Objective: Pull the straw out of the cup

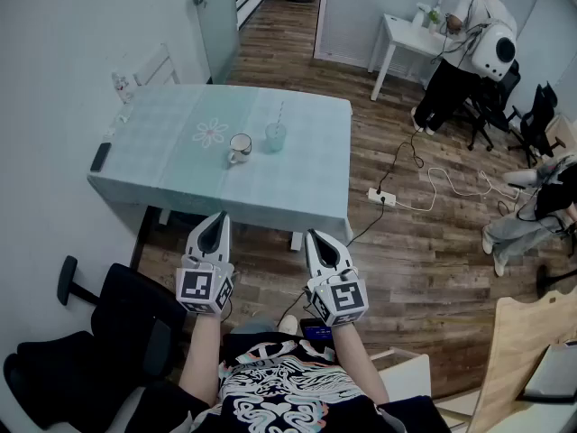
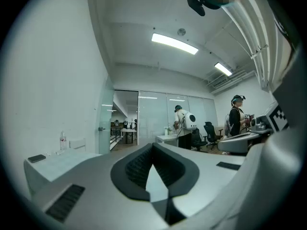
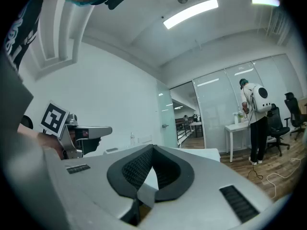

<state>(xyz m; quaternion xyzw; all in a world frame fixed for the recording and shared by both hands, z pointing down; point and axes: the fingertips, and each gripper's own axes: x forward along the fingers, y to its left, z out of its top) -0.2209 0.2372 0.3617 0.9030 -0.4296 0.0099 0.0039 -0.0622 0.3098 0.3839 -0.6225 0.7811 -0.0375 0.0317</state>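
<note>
In the head view a clear glass cup [image 1: 275,137] with a thin straw [image 1: 279,114] standing in it sits on the pale green table [image 1: 180,161], beside a white mug [image 1: 240,148]. Both grippers hang level in front of the person's chest, well short of the table's near edge. My left gripper [image 1: 219,216] is shut with nothing in it, its tips meeting in its own view [image 2: 153,145]. My right gripper [image 1: 314,234] is also shut and empty [image 3: 152,147]. Neither gripper view shows the cup.
A dark phone [image 1: 100,157] and a small bottle [image 1: 118,88] lie on the table's left side. A black office chair [image 1: 99,350] stands at lower left. A power strip with cables [image 1: 382,197] lies on the wood floor. A person [image 1: 469,43] works at a white desk behind.
</note>
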